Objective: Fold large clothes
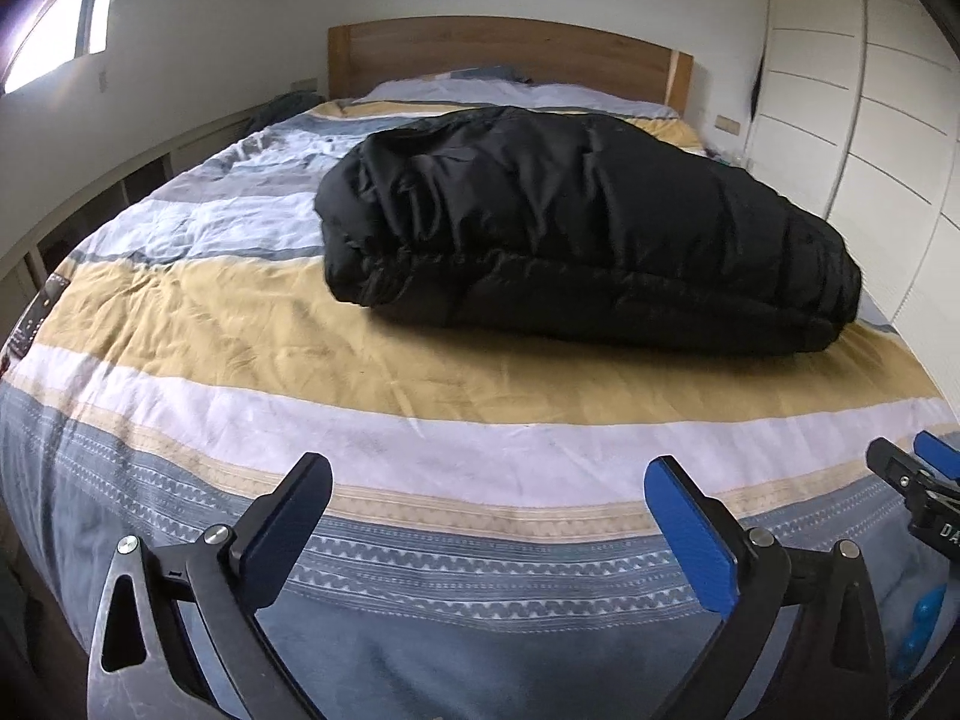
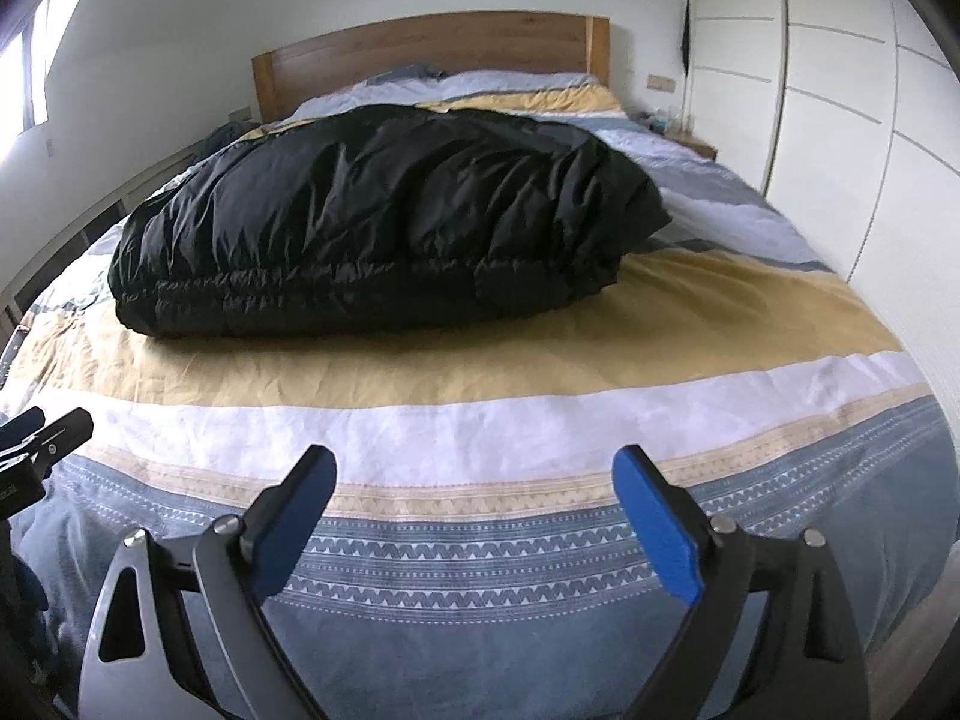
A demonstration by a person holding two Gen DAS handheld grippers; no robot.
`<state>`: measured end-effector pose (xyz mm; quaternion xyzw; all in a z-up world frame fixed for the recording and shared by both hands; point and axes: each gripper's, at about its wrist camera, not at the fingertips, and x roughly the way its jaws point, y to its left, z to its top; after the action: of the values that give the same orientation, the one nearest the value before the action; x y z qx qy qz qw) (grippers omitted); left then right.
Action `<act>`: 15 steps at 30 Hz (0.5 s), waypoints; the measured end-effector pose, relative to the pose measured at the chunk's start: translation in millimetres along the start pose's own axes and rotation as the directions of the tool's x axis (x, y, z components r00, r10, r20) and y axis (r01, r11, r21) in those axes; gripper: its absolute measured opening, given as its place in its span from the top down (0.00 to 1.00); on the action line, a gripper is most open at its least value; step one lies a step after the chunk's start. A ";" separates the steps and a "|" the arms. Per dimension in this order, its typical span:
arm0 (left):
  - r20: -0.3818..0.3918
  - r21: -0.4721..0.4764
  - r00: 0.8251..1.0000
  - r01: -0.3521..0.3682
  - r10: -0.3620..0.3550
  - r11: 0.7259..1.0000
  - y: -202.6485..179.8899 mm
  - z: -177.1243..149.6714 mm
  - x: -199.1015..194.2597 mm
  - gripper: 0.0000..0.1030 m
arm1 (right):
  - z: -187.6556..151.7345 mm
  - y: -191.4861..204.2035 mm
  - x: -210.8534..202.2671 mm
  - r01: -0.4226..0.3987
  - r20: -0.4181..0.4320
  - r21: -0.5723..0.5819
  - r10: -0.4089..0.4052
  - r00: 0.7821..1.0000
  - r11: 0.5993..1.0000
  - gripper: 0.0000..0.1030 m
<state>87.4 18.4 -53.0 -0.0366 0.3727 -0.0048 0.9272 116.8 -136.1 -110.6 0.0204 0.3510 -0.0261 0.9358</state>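
With the left gripper (image 1: 489, 471) and right gripper (image 2: 474, 462) spread empty, the puffy black quilted jacket (image 1: 570, 228), folded far up the striped bed cover (image 1: 420, 390), is judged liable to spring open.

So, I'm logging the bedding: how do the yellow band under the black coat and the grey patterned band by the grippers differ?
The yellow band is plain; the grey patterned band carries rows of small white zigzags. The yellow one bears the black coat; the grey one is bare. Both run across the same duvet.
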 end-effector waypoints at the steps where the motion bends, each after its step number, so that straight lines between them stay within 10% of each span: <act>1: 0.008 0.003 1.000 0.008 -0.008 1.000 -1.0 -0.8 -1.6 0.01 | -1.1 -0.1 -0.9 0.009 0.006 0.000 -0.009 1.000 1.000 0.09; 15: 0.053 0.003 0.999 -0.007 0.007 1.000 -5.3 0.6 -12.2 0.01 | -2.7 -7.2 -11.0 0.066 0.074 0.017 -0.067 0.995 0.998 0.07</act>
<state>79.1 13.6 -43.8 -0.0341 0.3481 -0.0012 0.9368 106.3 -142.8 -105.6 0.0148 0.3160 -0.0605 0.9467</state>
